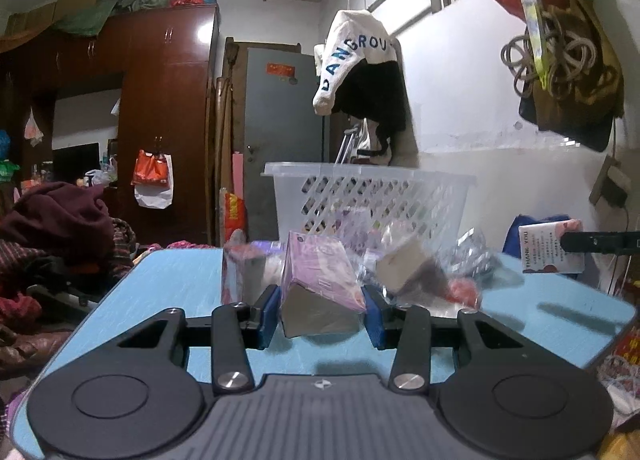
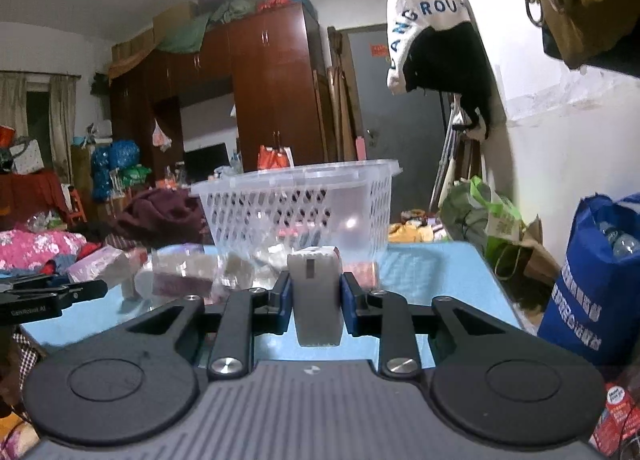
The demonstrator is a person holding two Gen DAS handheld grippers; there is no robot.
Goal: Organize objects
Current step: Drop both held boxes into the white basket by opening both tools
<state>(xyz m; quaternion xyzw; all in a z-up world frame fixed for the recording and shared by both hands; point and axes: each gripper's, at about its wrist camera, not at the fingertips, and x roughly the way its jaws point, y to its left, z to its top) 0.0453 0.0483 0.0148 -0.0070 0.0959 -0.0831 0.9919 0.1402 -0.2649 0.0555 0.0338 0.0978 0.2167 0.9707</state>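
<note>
At lower centre of each wrist view, a gripper clamps a carton: left gripper [image 1: 320,310] on the purple box [image 1: 320,280], right gripper [image 2: 316,300] on the grey box [image 2: 316,292]. Lift both above the basket [image 2: 296,200] rim at mid-frame before letting go.

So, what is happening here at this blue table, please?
A person is sorting small packages with a handheld gripper in each hand. The left gripper is closed on a purple box, tilted between its pads. The right gripper is closed on a grey and white carton, held upright. More packages lie in a blurred pile on the blue table, in front of a clear plastic basket. Neither held item is in the basket yet.
</note>
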